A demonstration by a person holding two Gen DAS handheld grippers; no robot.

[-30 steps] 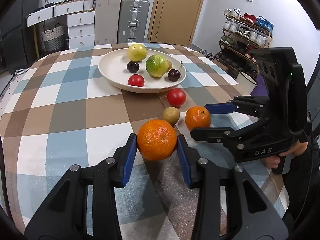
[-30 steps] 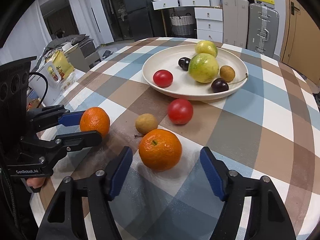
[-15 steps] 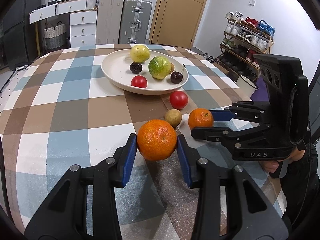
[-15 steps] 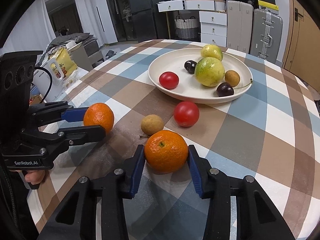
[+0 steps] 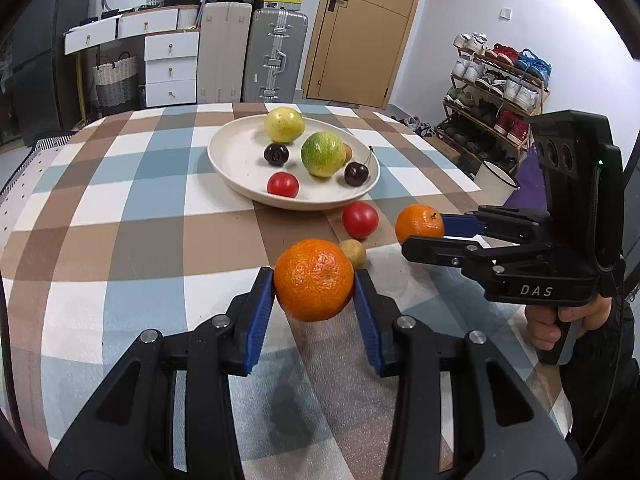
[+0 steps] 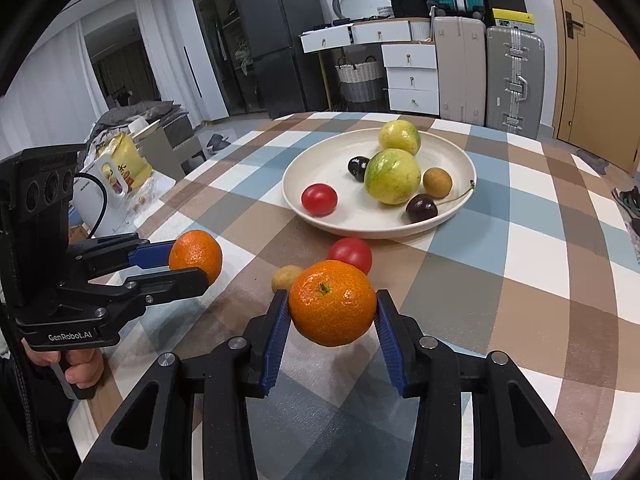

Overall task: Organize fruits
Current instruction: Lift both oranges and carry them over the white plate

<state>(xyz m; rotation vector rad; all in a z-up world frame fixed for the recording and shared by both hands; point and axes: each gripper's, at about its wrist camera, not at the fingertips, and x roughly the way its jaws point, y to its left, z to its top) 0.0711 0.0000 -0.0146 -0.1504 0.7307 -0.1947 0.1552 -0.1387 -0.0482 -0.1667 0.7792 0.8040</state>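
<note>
Between the blue-padded black fingers of the left gripper [image 5: 314, 280], a round orange mandarin with pebbled glossy skin [image 5: 314, 279] is pinched at its widest girth and is lifted clear of the bench, judging by the shadow below. The right gripper [image 6: 332, 304] does the same: its jaws pinch a second round orange mandarin with a green stem nub [image 6: 332, 303], also off the surface.

Risks: both fruits are smooth spheres held only by two narrow ribbed pads, so a tilt or jolt could let one roll out; squeezing harder could bruise the soft peel. The two grippers sit close side by side, so moving to the plate together may knock one against the other.

Just beyond on the checked brown, blue and white tablecloth of the bench [image 5: 120, 240] lie a small tan matte round fruit, likely a longan [image 5: 353, 253], and a smooth shiny red cherry tomato [image 5: 360, 220], near each other and just short of the plate. A low pass could nudge them rolling.

Farther on, the wide shallow cream plate [image 5: 224, 160] holds a red tomato [image 5: 283, 185], two dark glossy cherries, one with a stem [image 6: 422, 208], a large green-yellow mottled round fruit [image 5: 323, 154], a yellow round fruit [image 5: 284, 125] and a tan longan [image 6: 437, 182]. The crowded centre means a dropped mandarin could bump fruit over the low rim.
</note>
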